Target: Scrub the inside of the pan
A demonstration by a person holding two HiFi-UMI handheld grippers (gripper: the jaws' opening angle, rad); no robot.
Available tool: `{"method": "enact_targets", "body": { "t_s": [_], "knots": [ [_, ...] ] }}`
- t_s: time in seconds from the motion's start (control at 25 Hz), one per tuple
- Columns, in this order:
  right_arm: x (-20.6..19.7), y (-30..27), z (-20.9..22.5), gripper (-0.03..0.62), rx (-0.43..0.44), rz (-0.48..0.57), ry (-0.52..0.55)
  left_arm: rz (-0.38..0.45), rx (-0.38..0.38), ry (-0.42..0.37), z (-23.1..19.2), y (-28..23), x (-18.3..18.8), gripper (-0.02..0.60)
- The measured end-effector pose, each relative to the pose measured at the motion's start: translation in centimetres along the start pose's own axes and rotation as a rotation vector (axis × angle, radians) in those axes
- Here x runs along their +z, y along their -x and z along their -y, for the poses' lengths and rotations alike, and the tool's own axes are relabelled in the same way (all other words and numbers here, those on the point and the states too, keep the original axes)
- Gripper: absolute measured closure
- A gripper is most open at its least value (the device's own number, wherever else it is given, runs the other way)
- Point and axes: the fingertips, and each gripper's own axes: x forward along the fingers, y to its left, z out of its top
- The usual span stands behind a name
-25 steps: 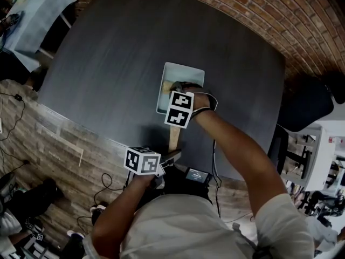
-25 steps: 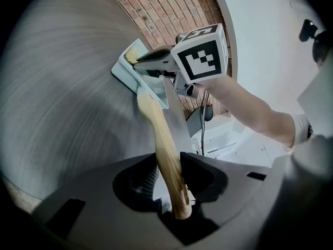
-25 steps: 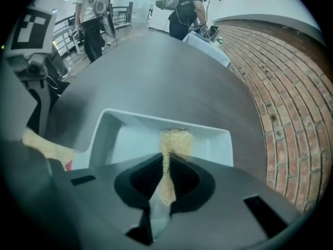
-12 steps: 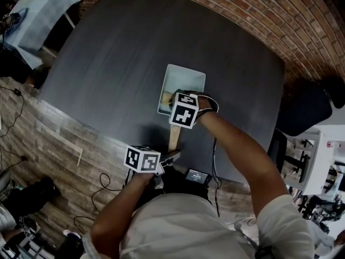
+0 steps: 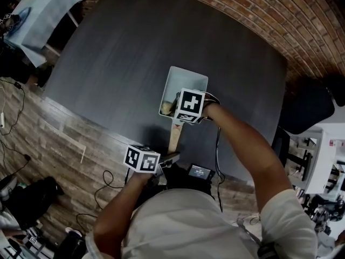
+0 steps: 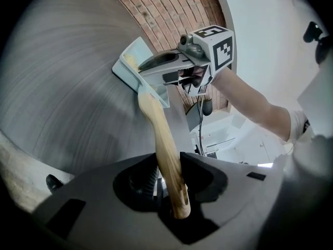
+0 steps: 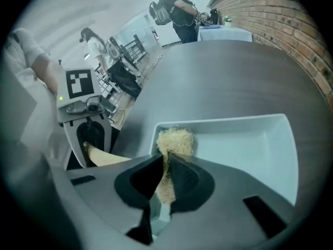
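A pale rectangular pan (image 5: 187, 74) with a wooden handle (image 5: 174, 136) lies on the dark table (image 5: 118, 58). My left gripper (image 5: 170, 157) is shut on the handle's end (image 6: 165, 155) near the table's front edge. The right gripper (image 5: 177, 104) points steeply down into the near end of the pan and is shut on a straw-coloured scrubber (image 7: 175, 141). The scrubber presses into the near left corner of the pan (image 7: 250, 139). In the left gripper view the right gripper (image 6: 143, 65) reaches over the pan (image 6: 129, 62).
A small black device with a screen (image 5: 198, 172) and a cable lie at the table's near edge. A dark chair (image 5: 307, 107) stands at the right, a cloth-covered table (image 5: 46, 9) at the upper left. People stand far off in the right gripper view.
The right gripper has tipped more steeply downward and slid a little to the right across the pan's near end with the scrubber. The left gripper and the handle have stayed put.
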Motion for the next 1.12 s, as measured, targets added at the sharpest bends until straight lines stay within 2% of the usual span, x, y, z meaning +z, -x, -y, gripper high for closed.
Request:
{"method": "enact_targets", "body": {
  "t_s": [0.24,0.44,0.68,0.96,1.04,1.12],
  "knots": [
    [0.2,-0.4,-2.1,0.554,0.173,0.050,-0.074,-0.041,0.000,-0.015,-0.1,0.9,-1.7,0.446],
    [0.5,-0.2,-3.0,0.556,0.279,0.092,-0.140,-0.046,0.004,-0.024,-0.2,1.4,-2.1,0.446],
    [0.7,0.5,-3.4,0.556,0.283,0.116,-0.158,-0.045,0.008,-0.031,-0.3,1.7,-2.4,0.446],
    [1.9,3.3,-4.3,0.557,0.308,0.250,-0.192,-0.046,0.012,-0.040,-0.4,1.7,-2.5,0.445],
    [2.3,4.6,-4.5,0.557,0.287,0.298,-0.186,-0.048,0.015,-0.042,-0.5,1.7,-2.5,0.445],
    [2.5,5.7,-4.0,0.557,0.228,0.336,-0.175,-0.050,0.017,-0.042,-0.5,1.7,-2.5,0.445]
  ]
}}
